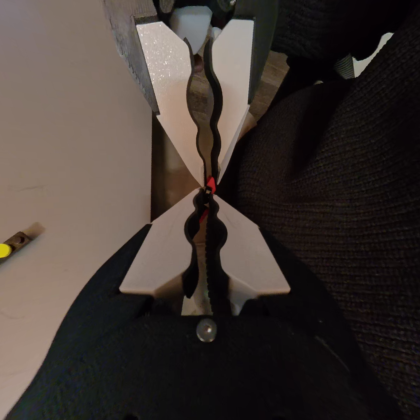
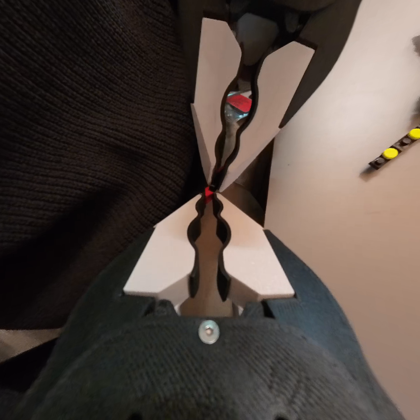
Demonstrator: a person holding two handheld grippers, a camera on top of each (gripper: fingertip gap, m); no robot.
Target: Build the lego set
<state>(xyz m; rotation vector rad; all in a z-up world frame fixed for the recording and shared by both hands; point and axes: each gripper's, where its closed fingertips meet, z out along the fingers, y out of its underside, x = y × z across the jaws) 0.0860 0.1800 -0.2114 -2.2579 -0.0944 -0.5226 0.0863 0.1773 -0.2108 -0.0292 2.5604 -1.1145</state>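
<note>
Both grippers meet tip to tip, left gripper (image 1: 208, 193) and right gripper (image 2: 209, 196) jaws clenched on one small red lego piece (image 1: 211, 181)

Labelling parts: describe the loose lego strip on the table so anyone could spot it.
On the pale table, right of the two tools meeting tip to tip, lies a dark studded lego strip. It alone carries round yellow pieces on top; the red piece is pinched between the tools.

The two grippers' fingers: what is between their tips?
A small red lego piece, with a black bit, is pinched where the left gripper and right gripper meet tip to tip; both wrist views show it.
</note>
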